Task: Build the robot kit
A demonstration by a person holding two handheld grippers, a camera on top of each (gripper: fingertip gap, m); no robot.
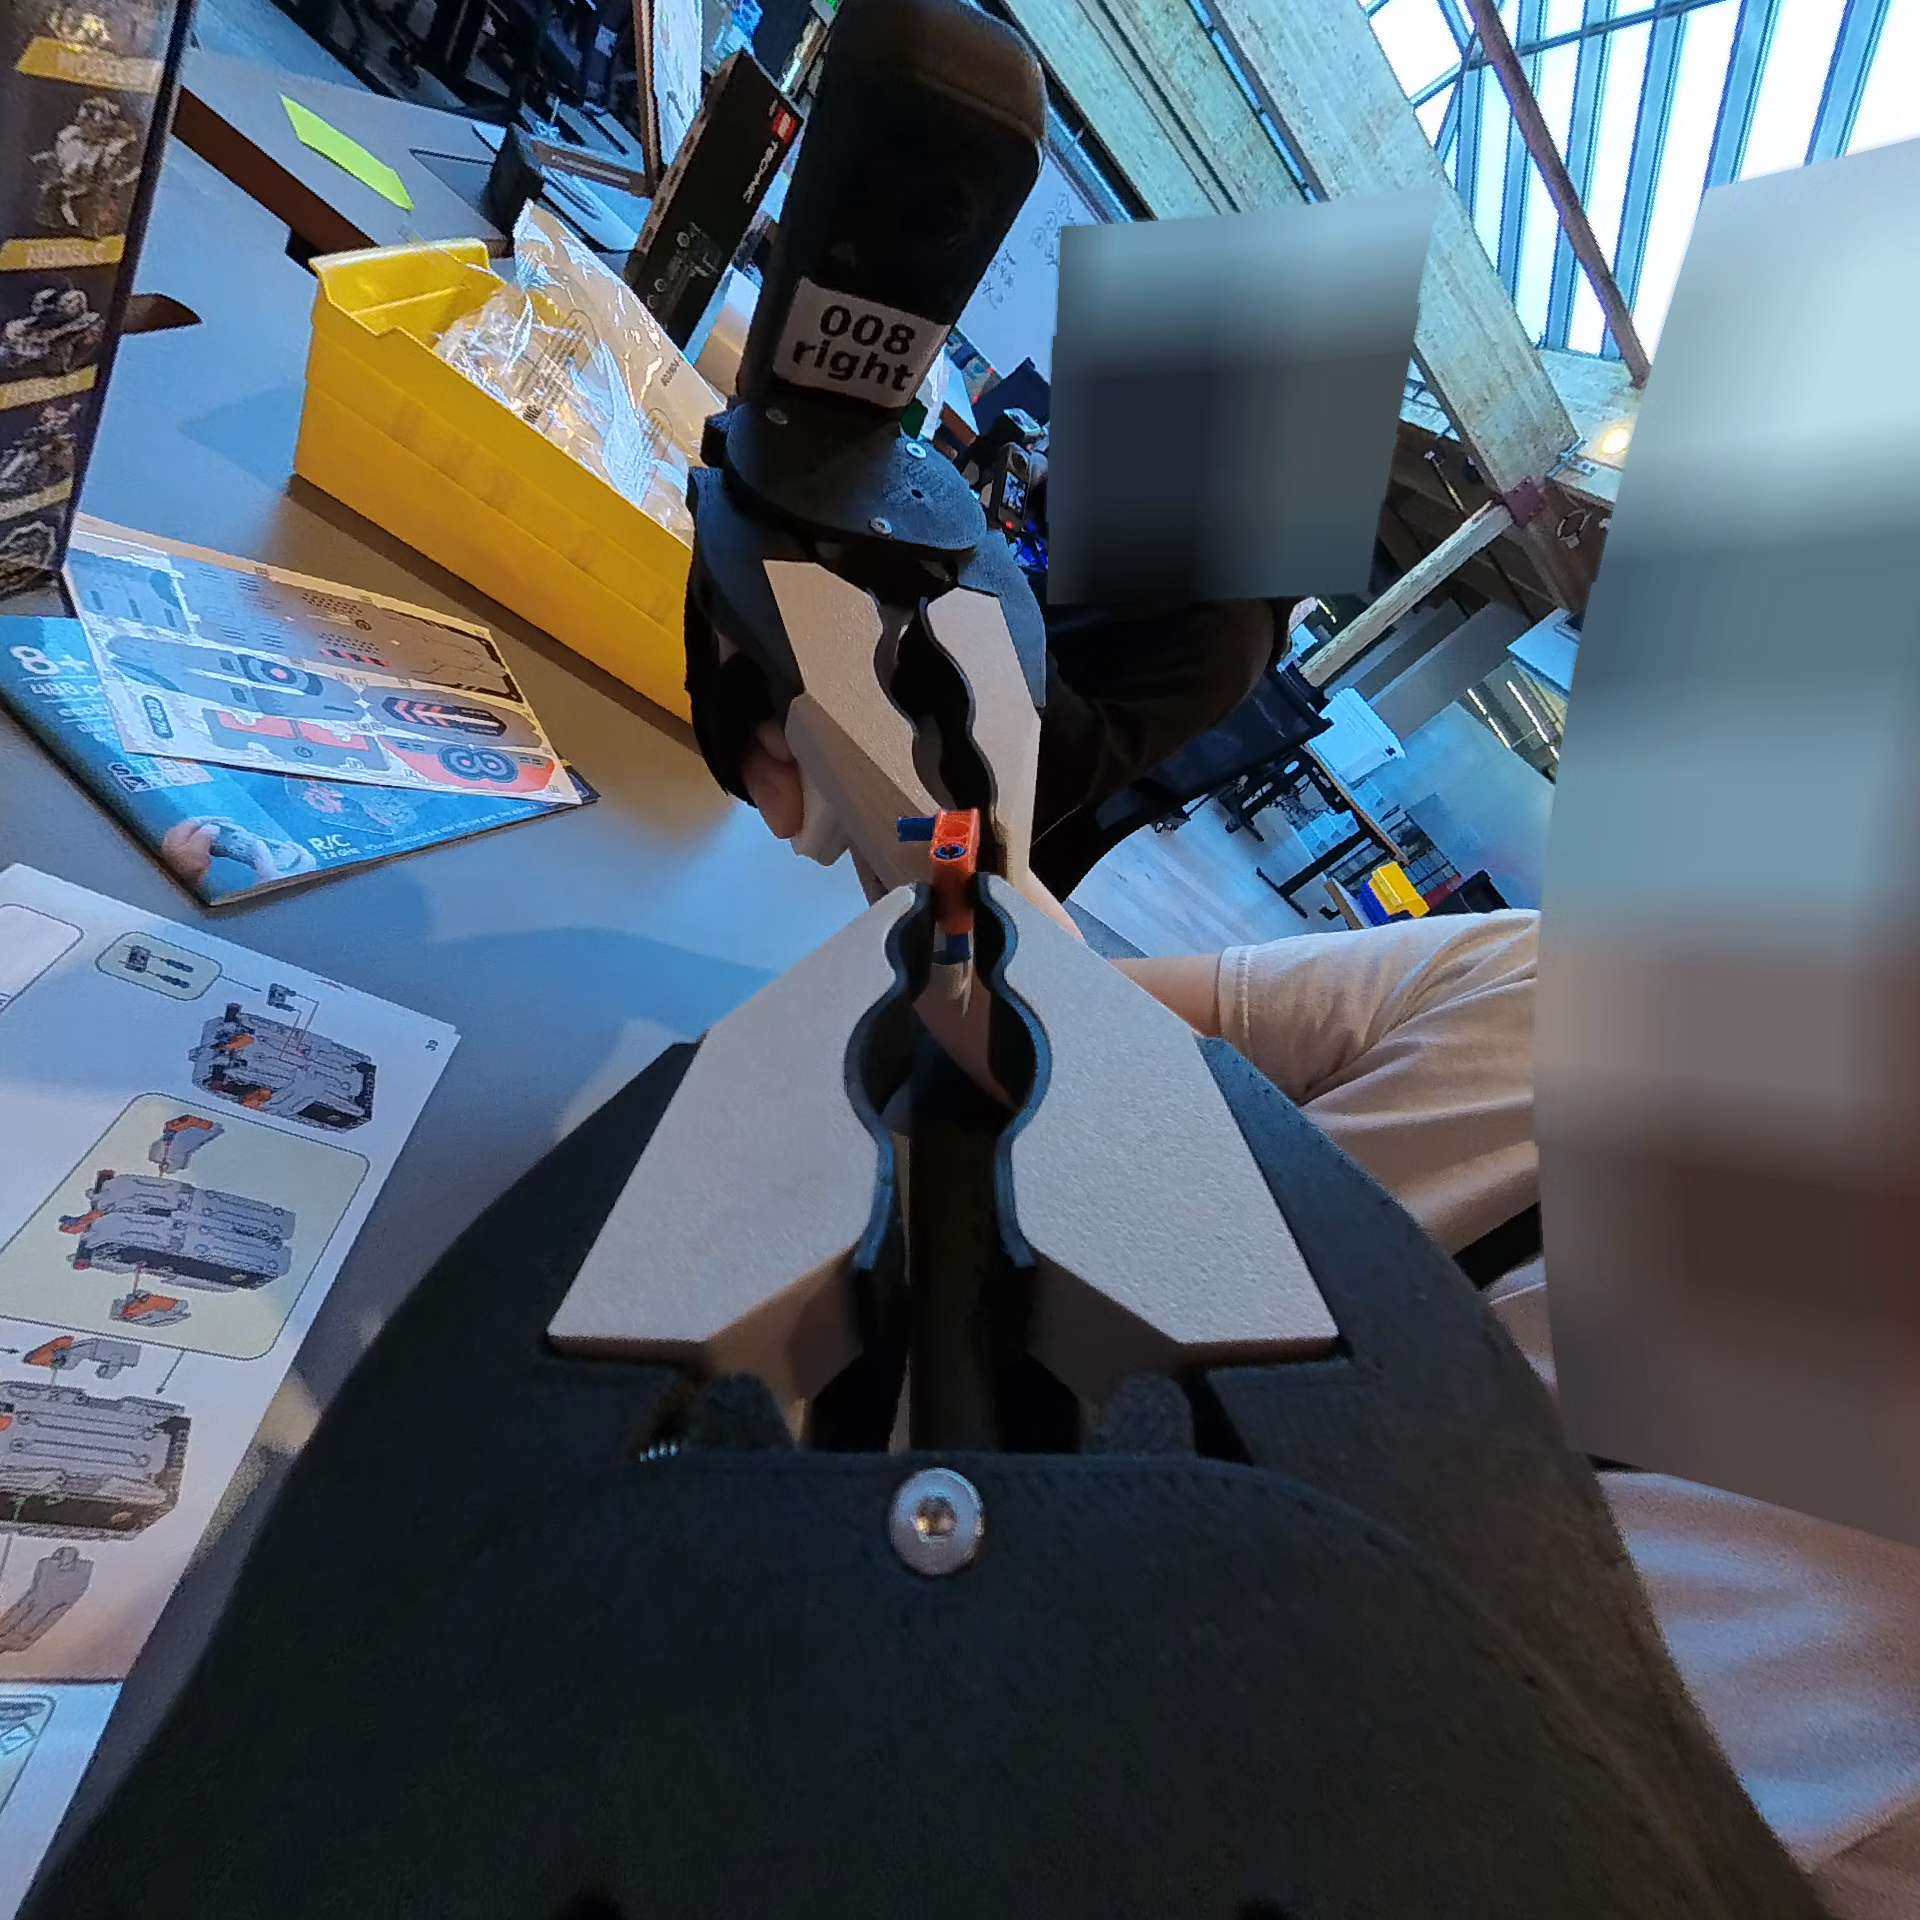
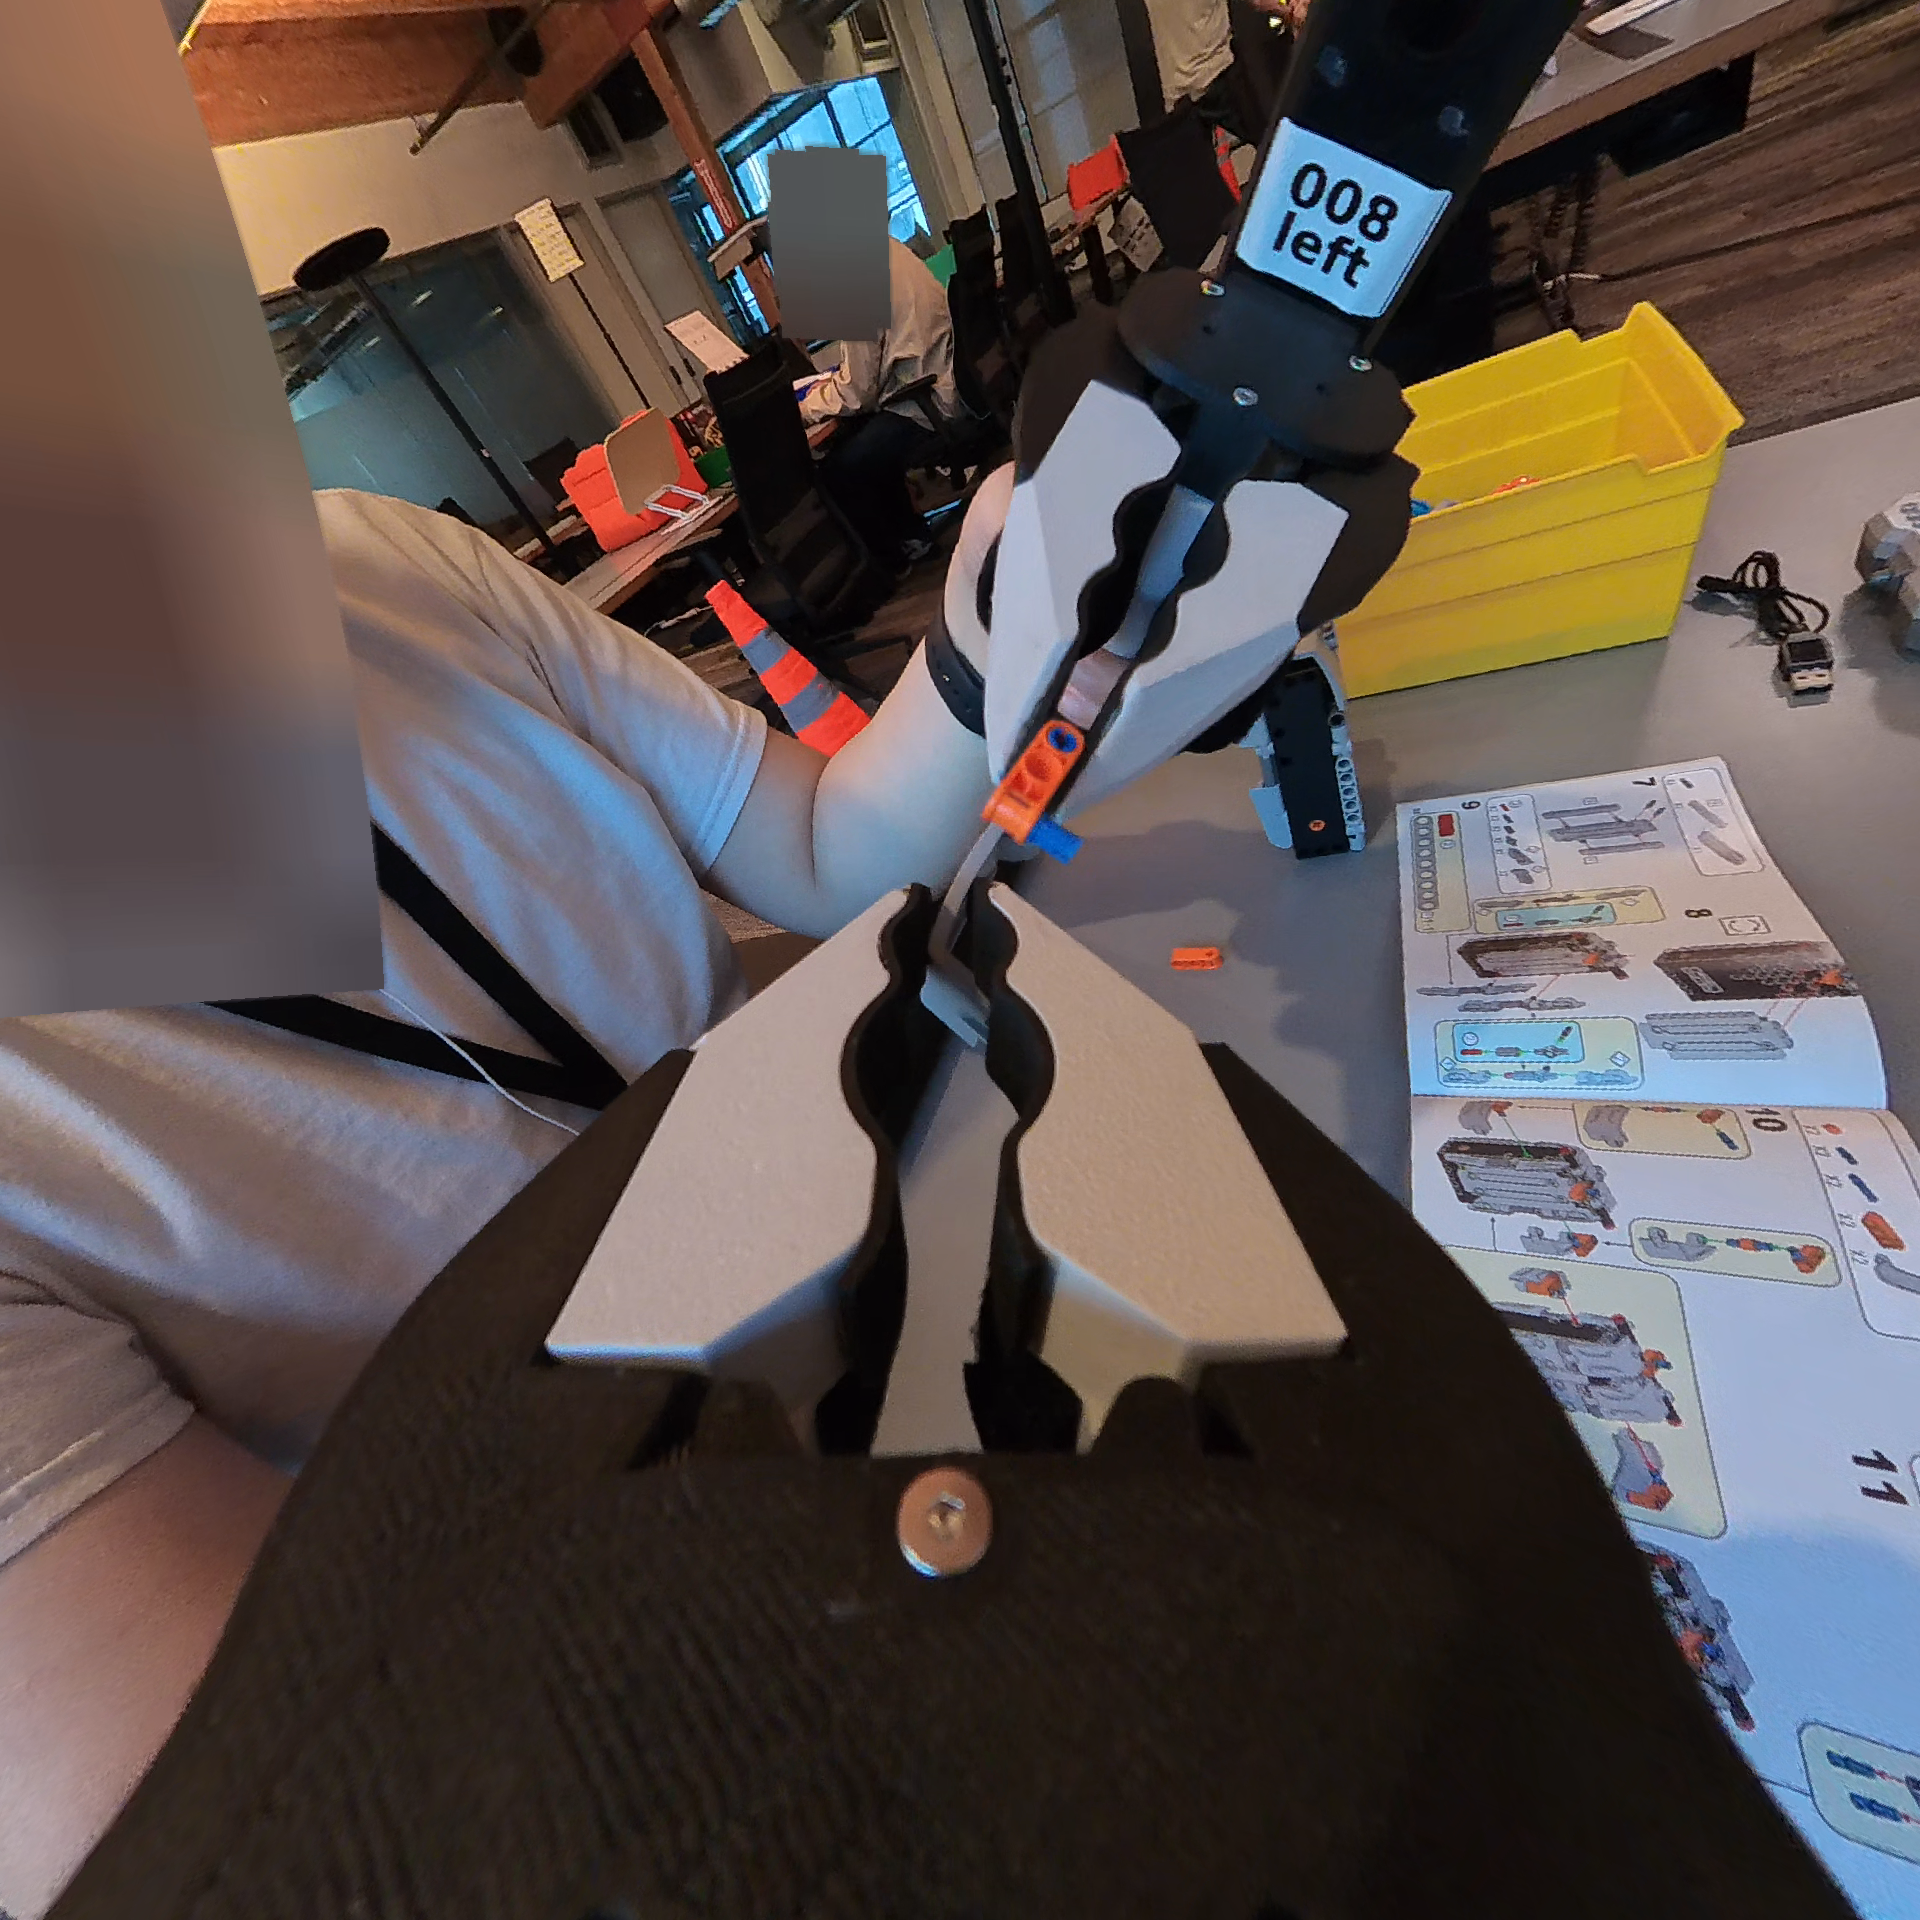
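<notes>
Two yellow bins show, one in each view. The bin (image 1: 468,488) in the left wrist view holds clear plastic bags (image 1: 582,353), crumpled, their count unclear. The bin (image 2: 1538,520) in the right wrist view is mostly hidden inside; only a few small bright pieces show at its near wall, too small to tell. The left gripper (image 1: 948,914) has its jaws pressed together on an orange connector (image 1: 954,862), gripped at its lower end, with two blue pins sticking out of it. The right gripper (image 2: 961,914) is pinched on a thin grey part (image 2: 961,966) that rises from its tips up to the connector, so the two grippers meet tip to tip above the grey table (image 2: 1299,935), the connector held in the air between them. In the right wrist view one loose orange piece (image 2: 1195,957) lies on the table just beyond the tips, near the open manual (image 2: 1621,997). Behind the left gripper stands one dark and grey built block (image 2: 1311,769), beside the bin. One black cable (image 2: 1777,613) lies farther right on the table. In the left wrist view three printed sheets lie flat: a manual page (image 1: 197,1195), a sticker sheet (image 1: 312,675) and a blue booklet (image 1: 260,831) under it. A dark box (image 1: 73,260) stands at the left edge, and a second dark box (image 1: 707,208) leans behind the bin.
</notes>
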